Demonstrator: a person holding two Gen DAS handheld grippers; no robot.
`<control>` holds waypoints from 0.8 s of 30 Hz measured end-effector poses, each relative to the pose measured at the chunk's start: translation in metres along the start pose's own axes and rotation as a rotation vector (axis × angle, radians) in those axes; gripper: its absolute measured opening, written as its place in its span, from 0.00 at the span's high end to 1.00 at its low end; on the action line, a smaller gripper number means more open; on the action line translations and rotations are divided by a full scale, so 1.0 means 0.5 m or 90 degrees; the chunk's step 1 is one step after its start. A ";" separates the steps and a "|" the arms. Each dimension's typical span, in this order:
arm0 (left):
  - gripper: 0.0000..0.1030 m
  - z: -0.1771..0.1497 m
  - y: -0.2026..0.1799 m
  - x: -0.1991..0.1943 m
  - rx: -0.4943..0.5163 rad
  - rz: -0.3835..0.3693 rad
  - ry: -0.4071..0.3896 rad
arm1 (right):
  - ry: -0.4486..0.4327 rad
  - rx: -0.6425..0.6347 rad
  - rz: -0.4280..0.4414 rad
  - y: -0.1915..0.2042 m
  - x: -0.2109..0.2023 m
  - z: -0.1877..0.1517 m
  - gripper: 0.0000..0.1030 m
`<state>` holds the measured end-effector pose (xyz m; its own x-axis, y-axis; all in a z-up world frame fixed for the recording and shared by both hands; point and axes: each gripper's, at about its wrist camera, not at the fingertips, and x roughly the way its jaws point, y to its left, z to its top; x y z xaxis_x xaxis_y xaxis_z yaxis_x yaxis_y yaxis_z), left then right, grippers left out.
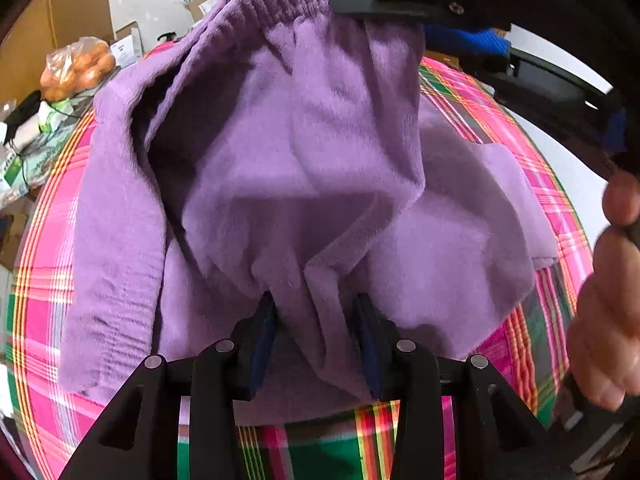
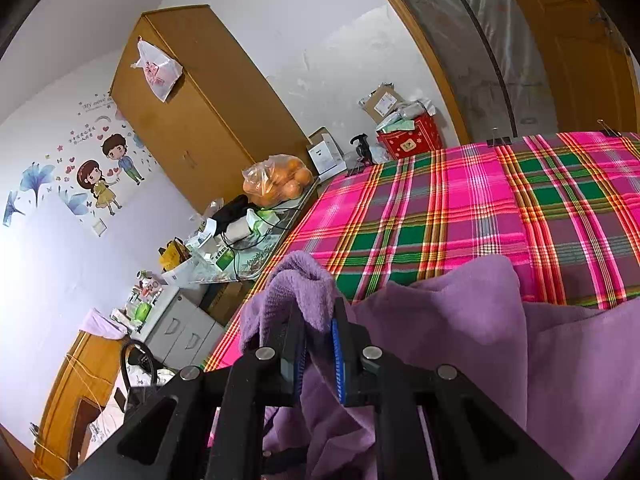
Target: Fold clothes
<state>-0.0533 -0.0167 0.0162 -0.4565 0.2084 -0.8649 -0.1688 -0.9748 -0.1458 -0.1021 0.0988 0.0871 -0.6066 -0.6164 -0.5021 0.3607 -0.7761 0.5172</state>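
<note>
White walls, one with cartoon stickers of two children and blue flowers (image 2: pixel 86 176), enclose a small room with a tall orange-brown wooden wardrobe (image 2: pixel 200 120) and a cluttered side table (image 2: pixel 256 256) carrying a clear plastic bag of oranges (image 2: pixel 278 180). A red gift box stuffed with packets (image 2: pixel 410 138) stands near the far wall. Beside the table lies a flat surface covered by a pink, green and yellow plaid cloth (image 2: pixel 500 216).

On that cloth lies a soft purple fleece garment with a ribbed elastic waistband (image 1: pixel 304 168), partly lifted and bunched. In the left wrist view its waistband end hangs up toward the top of the picture, while the lower part spreads over the plaid.

The left gripper (image 1: pixel 316 344) points steeply down with its black fingers and dark blue pads set moderately apart; a thick vertical fold of the purple fleece fills the gap between them and appears pinched there. The right gripper (image 2: pixel 318 352) has its jaws narrow, clamped on a raised fold of the garment's edge, with fleece draping over the fingertips. In the left wrist view this gripper shows at the top, against the waistband, and a person's hand (image 1: pixel 608 312) on its handle is at the right edge.
</note>
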 end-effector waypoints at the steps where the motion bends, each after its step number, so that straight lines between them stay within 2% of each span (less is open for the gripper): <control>1: 0.61 0.001 0.000 0.001 0.000 0.004 -0.003 | 0.002 0.000 -0.001 -0.002 0.000 -0.002 0.87; 2: 0.61 0.003 0.002 0.001 -0.003 0.005 -0.004 | 0.004 0.001 -0.002 -0.004 0.000 -0.004 0.87; 4: 0.75 0.007 0.009 0.000 -0.012 0.007 -0.008 | 0.008 0.001 -0.006 -0.009 -0.002 -0.009 0.87; 7: 0.87 0.015 0.031 -0.006 -0.042 -0.009 -0.015 | 0.018 0.001 -0.015 -0.021 -0.005 -0.016 0.87; 10: 0.90 0.025 0.055 -0.019 -0.078 -0.045 -0.028 | 0.029 0.003 -0.026 -0.037 -0.009 -0.024 0.86; 13: 0.90 0.018 0.075 -0.045 -0.093 -0.061 -0.049 | 0.040 0.008 -0.042 -0.057 -0.019 -0.033 0.84; 16: 0.90 0.053 0.129 -0.079 -0.106 -0.073 -0.083 | 0.051 0.012 -0.057 -0.077 -0.029 -0.042 0.75; 19: 0.90 0.049 0.075 -0.105 -0.117 -0.084 -0.107 | 0.049 0.014 -0.068 -0.099 -0.054 -0.050 0.74; 20: 0.90 0.025 0.072 -0.114 -0.120 -0.085 -0.114 | 0.047 0.013 -0.072 -0.106 -0.064 -0.053 0.74; 21: 0.90 0.040 0.071 -0.089 -0.123 -0.084 -0.120 | 0.045 0.010 -0.084 -0.113 -0.075 -0.056 0.72; 24: 0.91 0.076 0.087 -0.081 -0.132 -0.082 -0.135 | 0.036 -0.004 -0.129 -0.134 -0.108 -0.068 0.69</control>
<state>-0.0754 -0.0648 0.0632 -0.6191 0.3217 -0.7164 -0.0656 -0.9302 -0.3611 -0.0695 0.1797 0.0562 -0.6264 -0.4542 -0.6335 0.2399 -0.8856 0.3978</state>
